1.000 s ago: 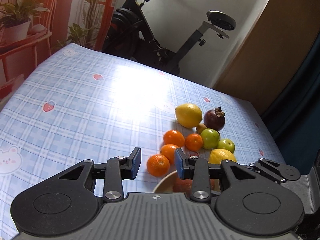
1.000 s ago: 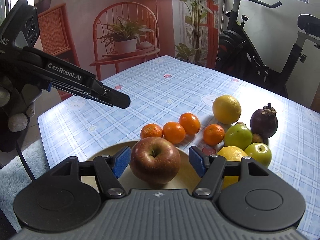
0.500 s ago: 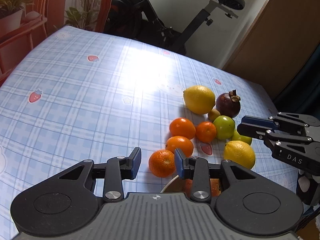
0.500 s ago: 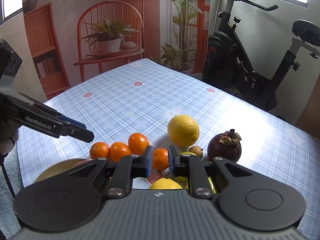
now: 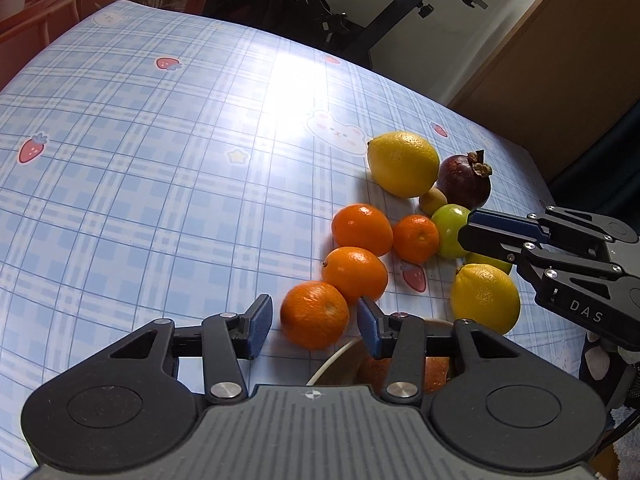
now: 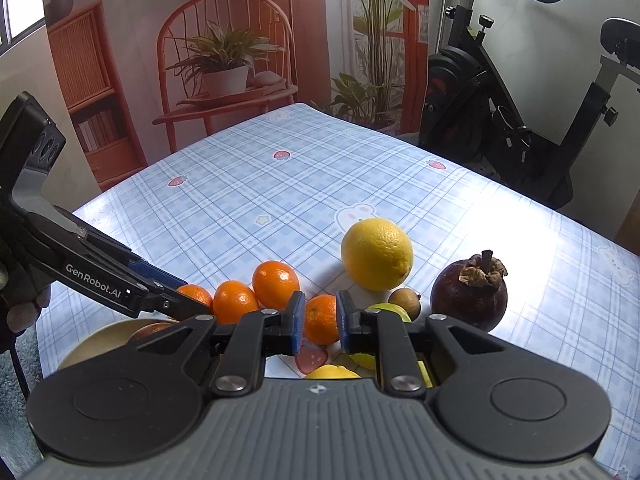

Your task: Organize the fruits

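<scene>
Fruit lies clustered on the blue checked tablecloth [image 5: 160, 184]. My left gripper [image 5: 312, 326] is open with its fingers on either side of the nearest orange [image 5: 314, 315], not closed on it. Beside it lie more oranges [image 5: 362, 229], two lemons [image 5: 402, 163], green apples [image 5: 451, 230] and a dark mangosteen [image 5: 464, 184]. A beige plate [image 6: 96, 340] holds a red apple [image 5: 400, 368]. My right gripper [image 6: 318, 322] is narrowly open and empty, above a small orange [image 6: 322, 318]; it also shows in the left wrist view [image 5: 468, 232].
An exercise bike [image 6: 520, 112] stands behind the table's far edge. A red chair with a potted plant [image 6: 224, 68] and a shelf stand to the left. A small brown fruit [image 6: 405, 302] lies between lemon and mangosteen.
My right gripper let go of the red apple on the plate, narrowed its jaws and moved over the fruit cluster. My left gripper came down and opened wider around the nearest orange.
</scene>
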Tool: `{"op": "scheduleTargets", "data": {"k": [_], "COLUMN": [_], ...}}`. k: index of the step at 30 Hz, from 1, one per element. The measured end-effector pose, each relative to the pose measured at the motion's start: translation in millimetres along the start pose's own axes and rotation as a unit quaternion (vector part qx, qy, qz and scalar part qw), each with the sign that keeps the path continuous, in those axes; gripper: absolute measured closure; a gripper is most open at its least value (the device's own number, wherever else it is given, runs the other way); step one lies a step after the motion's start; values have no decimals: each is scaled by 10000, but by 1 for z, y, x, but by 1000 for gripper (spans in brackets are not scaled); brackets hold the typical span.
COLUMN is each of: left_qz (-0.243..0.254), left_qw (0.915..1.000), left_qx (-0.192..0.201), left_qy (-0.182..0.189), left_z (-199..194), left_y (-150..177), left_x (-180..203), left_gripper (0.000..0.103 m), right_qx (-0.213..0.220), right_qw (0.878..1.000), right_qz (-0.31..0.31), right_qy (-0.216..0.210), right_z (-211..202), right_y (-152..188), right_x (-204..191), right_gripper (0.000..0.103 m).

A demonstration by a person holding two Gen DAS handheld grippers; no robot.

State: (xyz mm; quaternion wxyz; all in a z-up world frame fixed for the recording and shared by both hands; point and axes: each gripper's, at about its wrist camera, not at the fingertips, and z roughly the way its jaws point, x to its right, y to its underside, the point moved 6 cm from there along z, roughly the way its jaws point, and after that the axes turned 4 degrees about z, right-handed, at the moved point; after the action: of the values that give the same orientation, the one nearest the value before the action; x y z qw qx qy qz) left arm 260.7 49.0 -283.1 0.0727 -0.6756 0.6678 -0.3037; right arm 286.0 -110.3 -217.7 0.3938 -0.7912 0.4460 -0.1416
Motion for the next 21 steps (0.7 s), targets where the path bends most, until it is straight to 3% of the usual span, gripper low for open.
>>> {"op": "scheduleTargets", "data": {"k": [1,11,21], "left_qz": [-22,-232,-143], "left_qw": [10000,9992,9975], "left_qx": [-10,228,616], "left_qy": [1,-236,-306], "left_z": [3,-12,-40], "left_y": [0,2,-1], "left_x": [1,-26,-32], "left_gripper": [64,64,64], "right_qx": [-27,-358,-957], "right_qw": [10000,9981,9854], "right_qz": [-27,-490,-1379], "right_qy": [8,104,299], "right_z": [1,20,52], "right_y": [0,-5,-4], "right_x": [0,-11,-22], "right_gripper": [83,83,63]}}
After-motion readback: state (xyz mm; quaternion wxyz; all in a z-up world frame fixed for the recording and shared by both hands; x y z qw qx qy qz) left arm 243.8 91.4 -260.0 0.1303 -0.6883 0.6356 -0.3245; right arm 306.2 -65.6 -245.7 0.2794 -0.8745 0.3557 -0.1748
